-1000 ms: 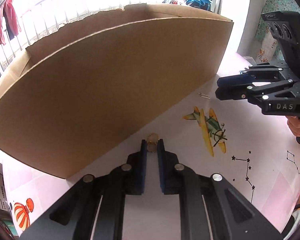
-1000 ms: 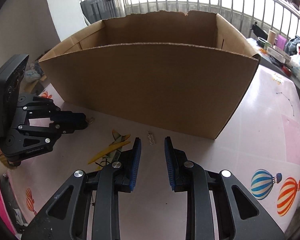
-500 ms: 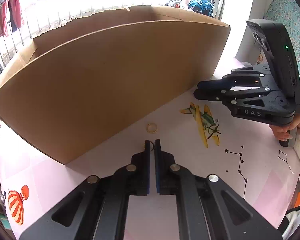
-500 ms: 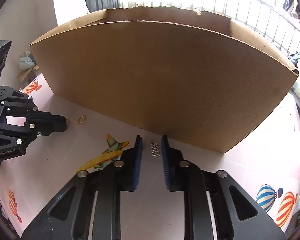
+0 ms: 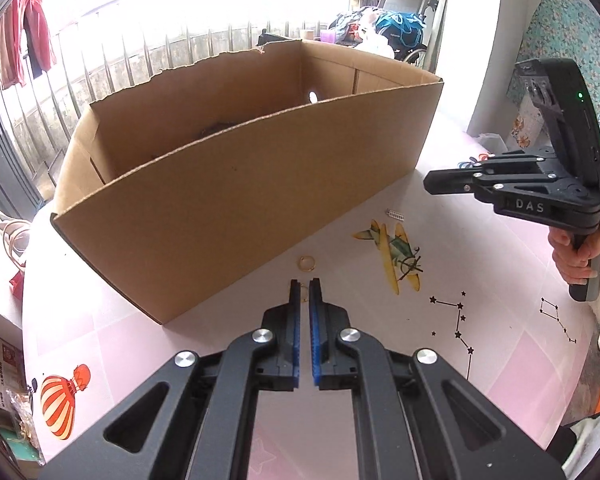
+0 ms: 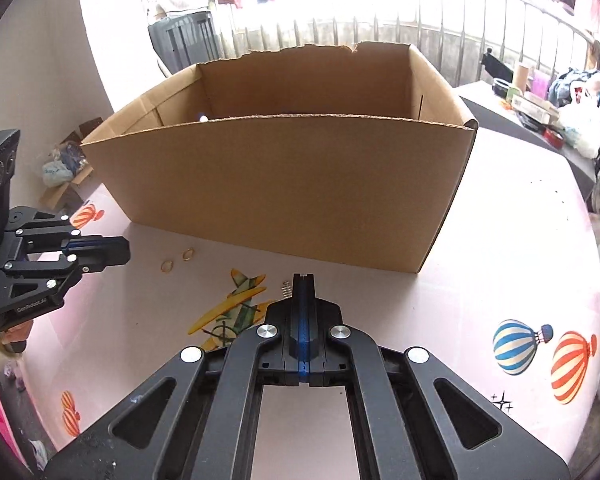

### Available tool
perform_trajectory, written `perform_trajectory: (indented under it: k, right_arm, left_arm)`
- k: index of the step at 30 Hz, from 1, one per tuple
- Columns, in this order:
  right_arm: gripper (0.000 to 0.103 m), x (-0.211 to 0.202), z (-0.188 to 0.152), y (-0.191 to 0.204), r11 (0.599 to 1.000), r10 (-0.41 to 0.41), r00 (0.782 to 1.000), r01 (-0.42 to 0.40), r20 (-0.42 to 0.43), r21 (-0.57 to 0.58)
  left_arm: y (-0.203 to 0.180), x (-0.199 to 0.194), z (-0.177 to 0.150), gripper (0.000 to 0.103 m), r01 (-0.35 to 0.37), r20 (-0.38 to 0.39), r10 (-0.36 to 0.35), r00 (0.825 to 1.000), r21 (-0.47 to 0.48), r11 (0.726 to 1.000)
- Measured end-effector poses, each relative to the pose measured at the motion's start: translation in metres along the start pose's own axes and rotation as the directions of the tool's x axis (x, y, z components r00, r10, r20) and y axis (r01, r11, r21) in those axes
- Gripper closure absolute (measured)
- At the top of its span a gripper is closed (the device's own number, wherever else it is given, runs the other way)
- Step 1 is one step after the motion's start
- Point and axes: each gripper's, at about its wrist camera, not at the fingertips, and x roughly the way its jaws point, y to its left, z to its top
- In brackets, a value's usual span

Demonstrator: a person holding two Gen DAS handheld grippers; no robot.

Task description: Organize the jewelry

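Pink tabletop point(image 5: 500, 360) is carrying a big cardboard box point(image 5: 236, 192), my landmark, presumably where the jewelry is going. Before its near wall, my right gripper point(image 6: 303, 278) is sitting fully closed, empty; the small silver charm point(image 5: 395, 214) is lying loose on the table. My left gripper point(image 5: 304, 282) is pinching a thin gold ring point(image 5: 305, 294); another ring point(image 5: 306, 263) is waiting nearer the box.
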Motion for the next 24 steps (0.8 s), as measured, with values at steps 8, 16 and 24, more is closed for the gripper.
perform_trajectory:
  k: [8, 16, 24]
  right_arm:
    - [0.103, 0.002, -0.009, -0.010, 0.996, 0.062, 0.997, -0.065, -0.046, -0.068]
    - [0.101, 0.007, -0.011, -0.013, 0.998, 0.063, 0.996, -0.064, -0.060, -0.027]
    - [0.097, 0.017, -0.007, -0.006, 0.997, 0.071, 0.995, -0.073, -0.069, -0.036]
  left_arm:
    - [0.011, 0.013, -0.005, 0.069, 0.005, -0.066, -0.006, 0.998, -0.016, 1.000]
    - [0.002, 0.031, 0.003, 0.085, -0.010, -0.074, 0.014, 0.997, 0.049, 0.999]
    - [-0.005, 0.027, 0.003, 0.093, -0.047, -0.103, 0.054, 0.993, 0.062, 0.997]
